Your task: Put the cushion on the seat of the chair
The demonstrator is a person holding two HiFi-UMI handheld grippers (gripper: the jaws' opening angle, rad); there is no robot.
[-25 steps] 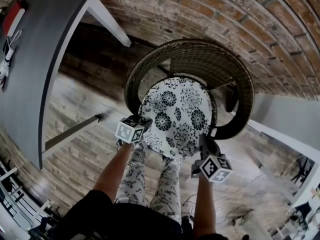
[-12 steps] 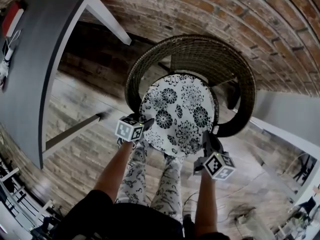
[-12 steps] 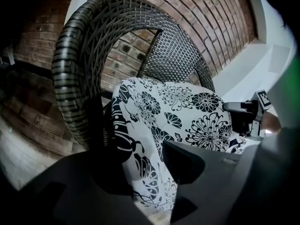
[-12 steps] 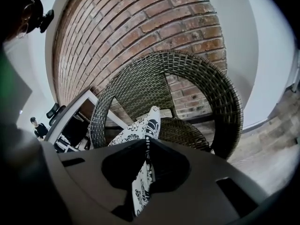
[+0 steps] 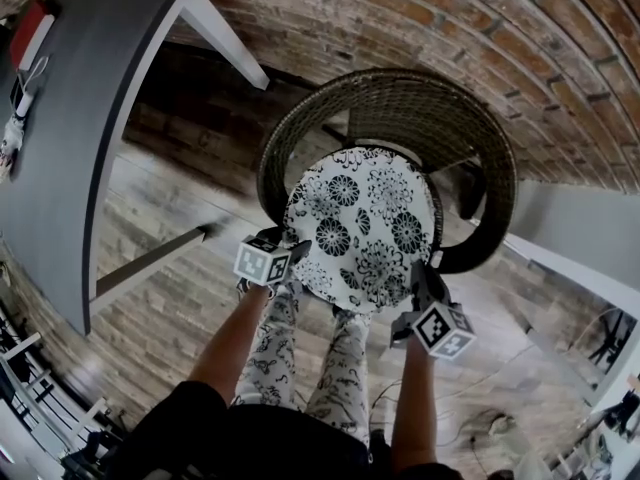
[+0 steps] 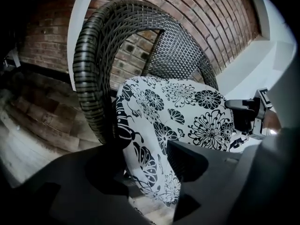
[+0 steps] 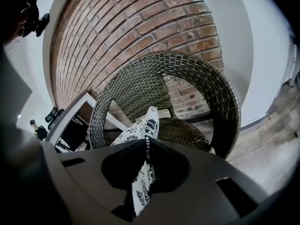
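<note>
Cushion [image 5: 362,228] round, floral fabric; chair [image 5: 400,93] woven wicker.

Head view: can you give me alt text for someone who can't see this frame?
Seen from above, a person holds a round black-and-white floral cushion over a round wicker chair, the left gripper clamping its near left edge and the right gripper its near right edge. A brick wall stands behind the chair, a grey desk at left.

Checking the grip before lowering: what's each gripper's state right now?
Left gripper: shut on the cushion.
Right gripper: shut on the cushion too.
</note>
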